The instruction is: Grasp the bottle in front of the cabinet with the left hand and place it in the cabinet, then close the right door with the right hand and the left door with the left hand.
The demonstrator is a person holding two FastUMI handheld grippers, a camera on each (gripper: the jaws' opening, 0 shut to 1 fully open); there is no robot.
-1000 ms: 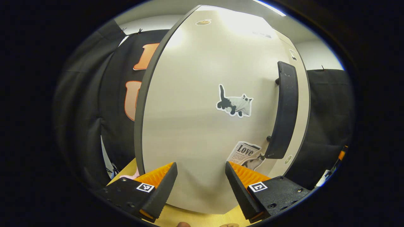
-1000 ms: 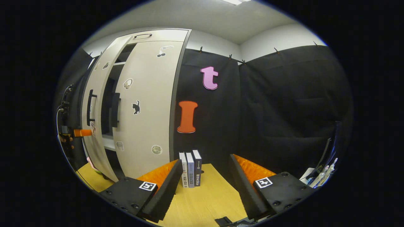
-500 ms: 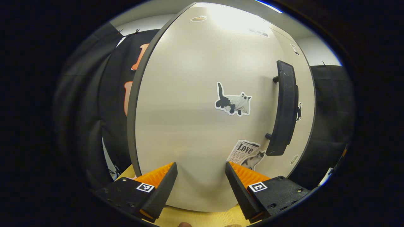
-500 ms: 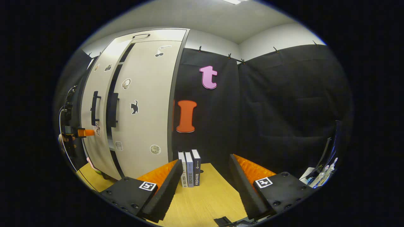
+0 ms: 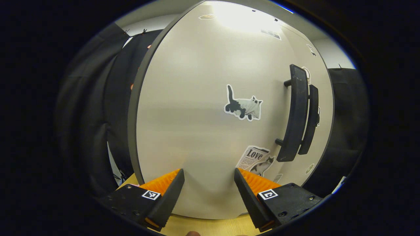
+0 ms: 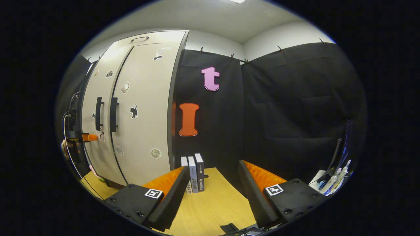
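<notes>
left gripper (image 5: 209, 186) spread wide, nothing between its fingers, tips right up at the left door (image 5: 197, 124) below the cat sticker (image 5: 244, 107). right gripper (image 6: 212, 183) also parted and empty, over the table (image 6: 213, 203), well apart from the cabinet (image 6: 131, 108). both doors look closed; the bottle cannot be seen behind them. three books (image 6: 193, 172) stand beside it.

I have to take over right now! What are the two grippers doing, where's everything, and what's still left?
Left gripper: open, empty, fingers against the left door, near its bottom.
Right gripper: open, empty, held back from the cabinet over the table, pointing toward the books.
Doors: right door looks shut; left door looks shut or nearly so, its handle beside the other one.
Bottle: hidden, presumably inside.
Left: check the left door is fully shut, then back off.
</notes>
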